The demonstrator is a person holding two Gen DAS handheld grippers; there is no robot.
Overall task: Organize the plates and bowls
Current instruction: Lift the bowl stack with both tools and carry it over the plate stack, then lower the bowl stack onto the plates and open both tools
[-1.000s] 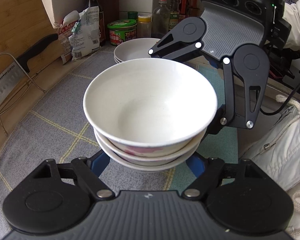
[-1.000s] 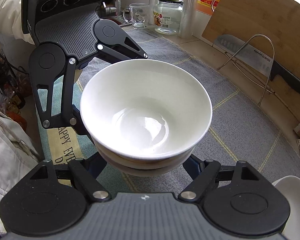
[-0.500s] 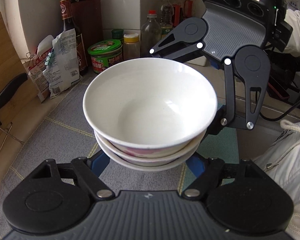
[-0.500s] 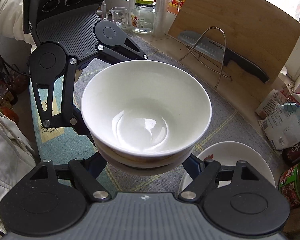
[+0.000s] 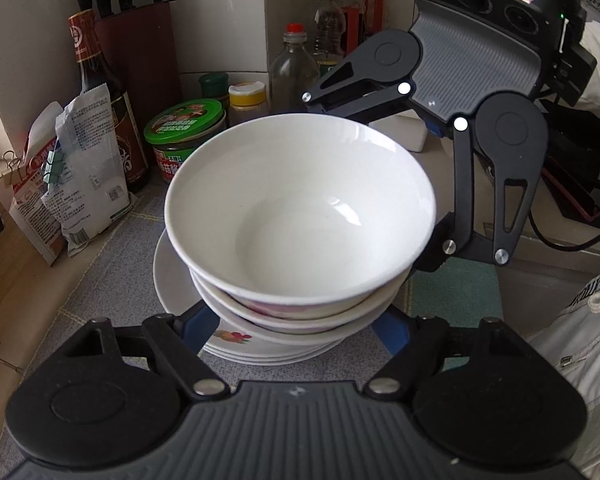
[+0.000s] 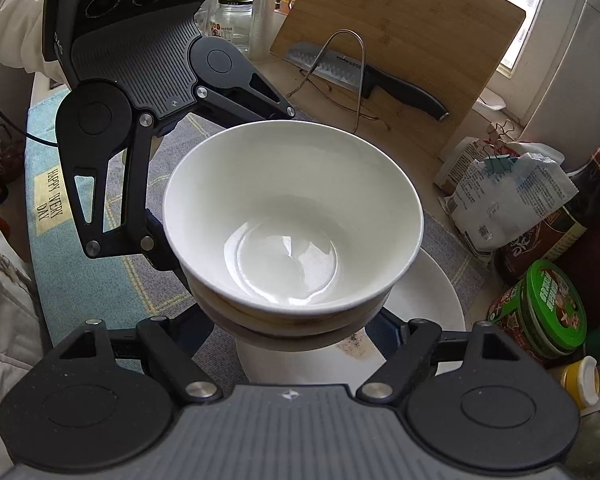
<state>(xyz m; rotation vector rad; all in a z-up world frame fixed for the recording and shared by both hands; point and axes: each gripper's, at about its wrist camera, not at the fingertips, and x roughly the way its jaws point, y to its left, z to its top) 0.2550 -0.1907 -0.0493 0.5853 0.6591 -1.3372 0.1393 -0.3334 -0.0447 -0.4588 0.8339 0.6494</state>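
Leaning at the far left of the left wrist view, the crumpled white paper packets [image 5: 80,168] and the dark glass sauce bottle [image 5: 100,92] crowd the grey woven counter mat [image 5: 112,264], with the green-lidded jar [image 5: 185,120] just beside them; further right the stack of three nested white ceramic bowls [image 5: 300,216] hangs over the pile of flat white plates with a fruit print [image 5: 236,340], cradled from both sides. The left gripper [image 5: 296,320] is spread wide with its blue-padded fingers [image 5: 198,326] pressed against the lowest bowl's flanks, and the right gripper [image 6: 296,328] clasps it the same way from the opposite side. The step in hand looks like setting the bowls onto the plates; whether they already touch, I cannot tell. Next comes a level, centred descent, then both grippers loosening together so nothing tips toward the jar
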